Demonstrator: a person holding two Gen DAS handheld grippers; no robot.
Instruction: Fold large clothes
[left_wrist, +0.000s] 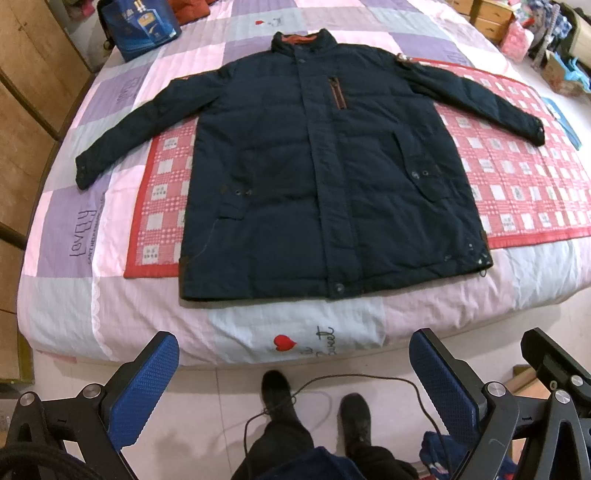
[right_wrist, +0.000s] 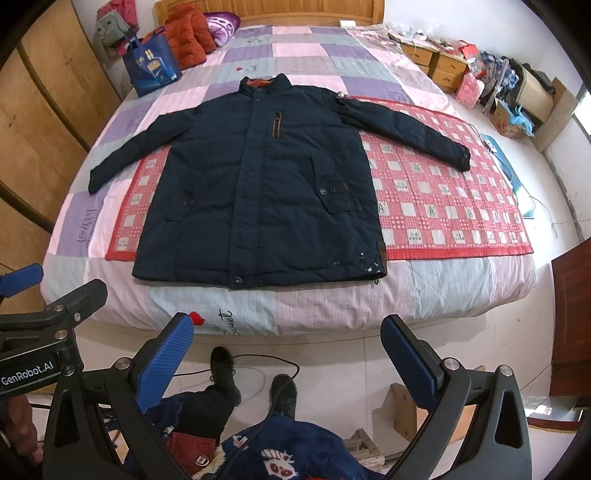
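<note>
A large dark navy jacket (left_wrist: 317, 162) lies flat and face up on the bed, zipped, collar at the far end, both sleeves spread out to the sides. It also shows in the right wrist view (right_wrist: 258, 184). My left gripper (left_wrist: 291, 373) is open and empty, held off the near edge of the bed above the floor. My right gripper (right_wrist: 288, 354) is open and empty too, also short of the bed. Neither touches the jacket. The left gripper's body shows at the left of the right wrist view (right_wrist: 48, 325).
The bed has a pink, purple and grey patchwork cover (left_wrist: 295, 332) with a red checked mat (right_wrist: 443, 199) under the jacket. A blue bag (right_wrist: 151, 66) and an orange garment (right_wrist: 188, 37) sit at the far left. Wooden wardrobe (right_wrist: 44, 122) on the left, cluttered drawers (right_wrist: 443, 62) on the right. The person's feet and a cable (left_wrist: 314, 402) are on the floor.
</note>
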